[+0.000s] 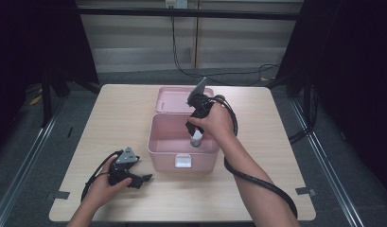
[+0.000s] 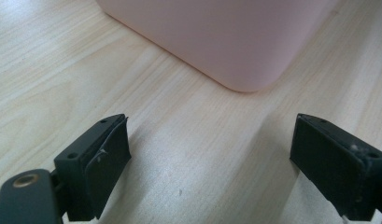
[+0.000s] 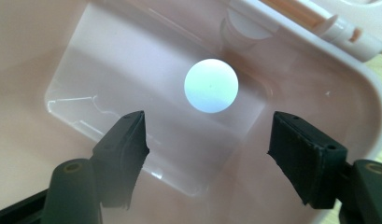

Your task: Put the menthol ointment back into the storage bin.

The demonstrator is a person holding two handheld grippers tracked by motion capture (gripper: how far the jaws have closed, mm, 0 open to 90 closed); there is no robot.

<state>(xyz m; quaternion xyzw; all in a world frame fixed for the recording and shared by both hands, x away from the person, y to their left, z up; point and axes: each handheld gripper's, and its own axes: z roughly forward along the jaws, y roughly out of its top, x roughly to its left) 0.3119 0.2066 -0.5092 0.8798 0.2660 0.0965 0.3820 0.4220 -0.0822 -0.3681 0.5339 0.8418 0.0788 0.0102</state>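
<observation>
Bottle (image 3: 211, 86) stands inside the pink box (image 1: 158, 142), placed, so that step looks done. Right gripper (image 3: 207, 149) hangs just above it, jaws apart, holding nothing. Left gripper (image 2: 209, 158) rests on the table (image 1: 115, 118) near the box corner, jaws wide, empty. Lid (image 1: 170, 99) is open; closing it probably remains. Count: one bottle, one box, two grippers.

A light wooden table (image 1: 110, 123) stands on grey floor (image 1: 21, 156) before dark curtains (image 1: 35, 38).
</observation>
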